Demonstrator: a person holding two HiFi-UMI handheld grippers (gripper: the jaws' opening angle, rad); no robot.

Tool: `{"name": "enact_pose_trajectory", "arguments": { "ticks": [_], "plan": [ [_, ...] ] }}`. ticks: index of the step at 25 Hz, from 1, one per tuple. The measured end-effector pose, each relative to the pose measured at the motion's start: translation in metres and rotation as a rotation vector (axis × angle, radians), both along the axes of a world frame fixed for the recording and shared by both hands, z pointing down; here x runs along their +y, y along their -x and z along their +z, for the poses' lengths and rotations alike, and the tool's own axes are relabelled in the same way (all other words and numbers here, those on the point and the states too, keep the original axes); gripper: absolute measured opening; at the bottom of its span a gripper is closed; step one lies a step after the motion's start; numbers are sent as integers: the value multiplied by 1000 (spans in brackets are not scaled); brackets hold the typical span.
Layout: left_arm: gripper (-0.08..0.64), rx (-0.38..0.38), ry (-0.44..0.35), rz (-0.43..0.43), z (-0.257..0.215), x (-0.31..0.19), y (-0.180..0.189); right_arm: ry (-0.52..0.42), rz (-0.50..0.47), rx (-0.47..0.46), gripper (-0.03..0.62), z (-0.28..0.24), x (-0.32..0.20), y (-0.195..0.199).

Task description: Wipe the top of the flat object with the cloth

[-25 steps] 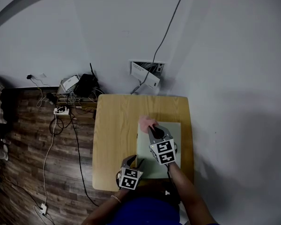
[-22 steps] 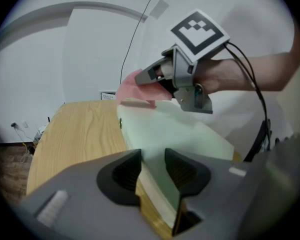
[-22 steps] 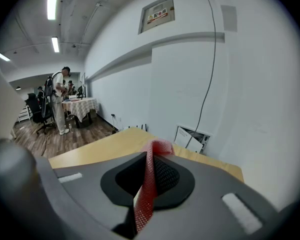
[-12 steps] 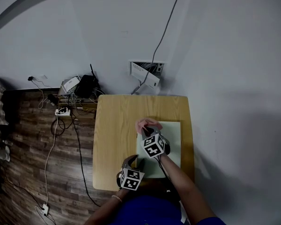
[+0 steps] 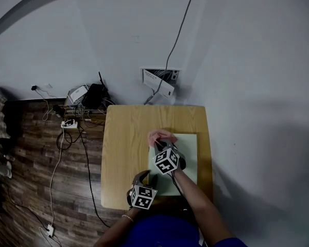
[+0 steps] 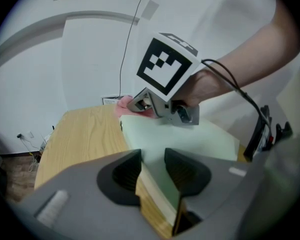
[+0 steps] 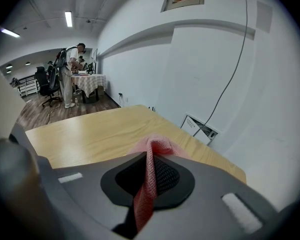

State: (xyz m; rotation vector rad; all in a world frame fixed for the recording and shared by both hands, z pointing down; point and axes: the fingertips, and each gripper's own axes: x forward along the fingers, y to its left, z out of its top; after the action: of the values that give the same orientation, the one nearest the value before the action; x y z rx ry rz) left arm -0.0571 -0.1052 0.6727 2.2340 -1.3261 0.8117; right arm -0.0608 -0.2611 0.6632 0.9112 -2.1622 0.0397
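Seen from the head: a wooden table (image 5: 124,138) set against a white wall (image 5: 247,60), with a pale green board (image 5: 189,151) lying flat on its right half, close to the front edge.

Grips that board at its near left corner with the left gripper (image 5: 148,178). In the left gripper view, shows the corner wedged between the two dark pads, one against the wooden side and the other on the green top, after a slight closing of the jaws just now.

Pinches a pink mesh cloth (image 5: 160,136) in the right gripper (image 5: 162,145), jaws pressed together on a fold running up between them and bunching out past the tips. Rests that bunch on the board's far left corner, spilling a little over the edge toward the bare table. Tilts the right gripper down over the left part of the board, marker cube uppermost, just beyond the left gripper and apart from it.

Left of the table, a dark plank floor (image 5: 26,153) with a tangle of cables (image 5: 67,133) and small devices. Behind the table, an open wall box (image 5: 162,78), with a cord (image 5: 183,30) climbing the wall above it.

Far off in the right gripper view, a person (image 7: 70,74) standing beside a chair (image 7: 47,84)
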Motion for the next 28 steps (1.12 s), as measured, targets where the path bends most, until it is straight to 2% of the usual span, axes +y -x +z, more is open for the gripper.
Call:
{"name": "enact_pose_trajectory", "arguments": {
  "ticks": [13,28],
  "plan": [
    [146,-5,1,-12,0,-2,0,2,64,12,17,4,-5,-48],
    [146,-3,-2,-10,1,-1,-1,-2,189,20,17,7,-8,-117]
  ]
}}
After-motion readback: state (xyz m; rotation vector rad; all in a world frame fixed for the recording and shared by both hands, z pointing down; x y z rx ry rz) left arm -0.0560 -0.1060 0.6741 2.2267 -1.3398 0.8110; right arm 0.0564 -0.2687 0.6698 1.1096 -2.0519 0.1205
